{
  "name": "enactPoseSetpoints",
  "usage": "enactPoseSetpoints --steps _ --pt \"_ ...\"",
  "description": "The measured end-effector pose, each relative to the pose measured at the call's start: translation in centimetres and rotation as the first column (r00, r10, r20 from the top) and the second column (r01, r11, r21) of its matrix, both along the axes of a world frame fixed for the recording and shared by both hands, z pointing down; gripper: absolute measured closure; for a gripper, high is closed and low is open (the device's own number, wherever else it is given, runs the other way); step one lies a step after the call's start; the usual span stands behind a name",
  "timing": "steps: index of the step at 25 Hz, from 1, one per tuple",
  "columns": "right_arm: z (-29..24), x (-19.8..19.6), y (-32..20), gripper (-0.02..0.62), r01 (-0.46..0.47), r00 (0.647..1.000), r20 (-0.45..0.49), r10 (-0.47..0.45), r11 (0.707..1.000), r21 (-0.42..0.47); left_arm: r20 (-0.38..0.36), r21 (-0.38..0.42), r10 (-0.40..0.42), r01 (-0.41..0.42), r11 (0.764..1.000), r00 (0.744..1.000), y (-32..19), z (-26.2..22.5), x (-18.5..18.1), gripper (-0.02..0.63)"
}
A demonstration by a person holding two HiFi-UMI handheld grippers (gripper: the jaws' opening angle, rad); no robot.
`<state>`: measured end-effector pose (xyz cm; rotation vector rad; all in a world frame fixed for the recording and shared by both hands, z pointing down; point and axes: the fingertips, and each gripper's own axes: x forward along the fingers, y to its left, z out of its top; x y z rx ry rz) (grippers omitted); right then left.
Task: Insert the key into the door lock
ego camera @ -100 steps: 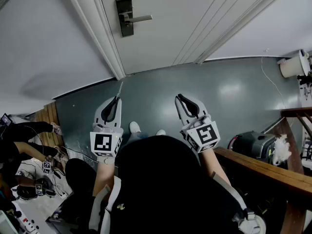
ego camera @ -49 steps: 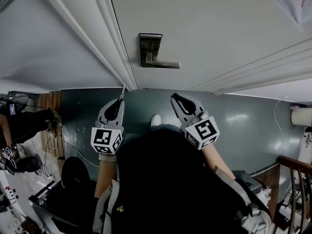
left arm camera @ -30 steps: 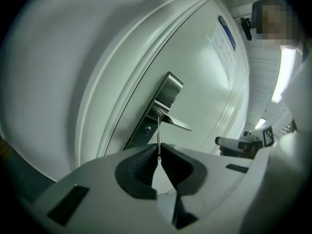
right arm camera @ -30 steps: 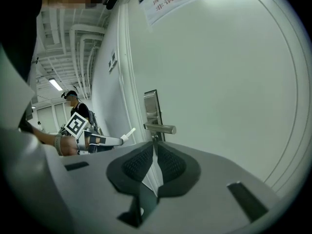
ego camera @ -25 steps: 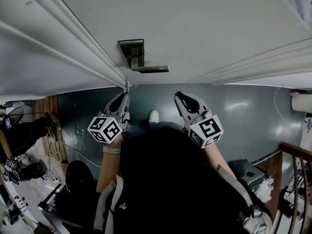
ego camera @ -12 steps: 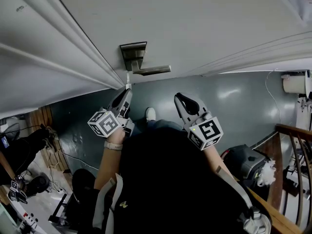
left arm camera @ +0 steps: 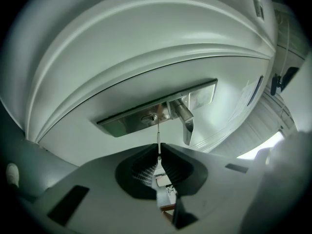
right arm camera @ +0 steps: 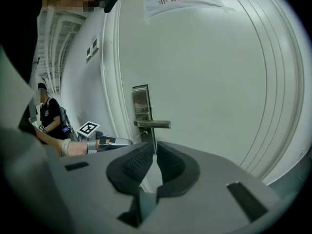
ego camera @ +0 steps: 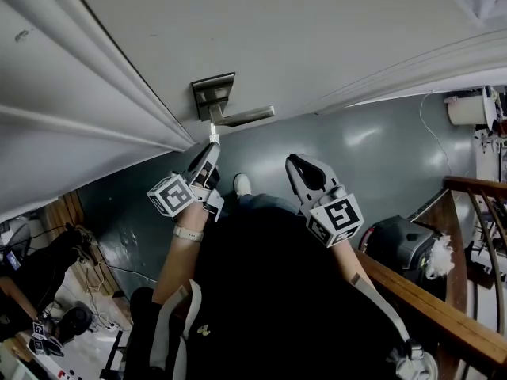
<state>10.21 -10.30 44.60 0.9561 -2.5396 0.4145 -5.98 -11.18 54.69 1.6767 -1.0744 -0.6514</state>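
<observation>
Where your key (left arm camera: pixel 158 136) is: pinched in your left hand-held gripper (left arm camera: pixel 159 149), tip at the keyhole of the door lock (left arm camera: pixel 149 118).
Left jaws: clamped on the key.
Your right hand-held gripper (right arm camera: pixel 155 156): jaws nearly together, empty, short of the door (right arm camera: pixel 219 82).

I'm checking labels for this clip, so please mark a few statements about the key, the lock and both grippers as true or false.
1. The left gripper holds the key. True.
2. The key's tip is up at the lock plate. True.
3. The right gripper grips the door handle. False: it is shut on nothing, apart from the handle.
4. The door handle is a round knob. False: it is a lever.
</observation>
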Motion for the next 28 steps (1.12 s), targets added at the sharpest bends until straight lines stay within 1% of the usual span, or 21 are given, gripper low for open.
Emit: enactPoseSetpoints --steps 3,11,13,16,20,23,28 --pt "-0.4 0.2 0.2 0.568 -0.036 0.999 0.001 0.036 0.999 0.005 -0.045 -0.001 0.012 -0.013 1.0 0.999 -0.4 0.1 0.0 0.58" --pt "-0.1 0.2 1.0 0.568 -0.069 0.997 -0.019 0.07 0.997 0.024 -0.117 -0.026 0.025 -0.028 0.999 0.993 -1.1 0.8 -0.1 0.58" --pt "-0.2 0.2 1.2 0.568 -0.083 0.996 -0.024 0.084 0.996 0.019 -0.122 -0.022 0.031 -0.034 0.999 0.992 -1.2 0.8 -0.1 0.58" --pt "-0.1 0.5 1.5 0.568 -0.095 0.995 -0.032 0.096 0.995 0.023 -0.12 -0.038 0.034 -0.039 0.999 0.992 -1.3 1.0 -0.1 0.58" --pt "0.0 0.8 1.8 0.568 -0.113 0.993 -0.032 0.113 0.993 0.026 -0.16 -0.054 0.017 -0.026 0.998 0.987 -1.6 0.9 0.1 0.58" --pt "0.0 1.0 1.9 0.568 -0.122 0.992 -0.032 0.122 0.992 0.027 -0.193 -0.047 -0.009 -0.001 0.999 0.981 -1.8 0.5 0.4 0.58" --pt "-0.4 0.6 1.4 0.568 -0.163 0.987 -0.007 0.163 0.987 0.017 -0.204 -0.064 -0.061 0.049 0.997 0.977 -2.1 0.9 0.5 0.58"
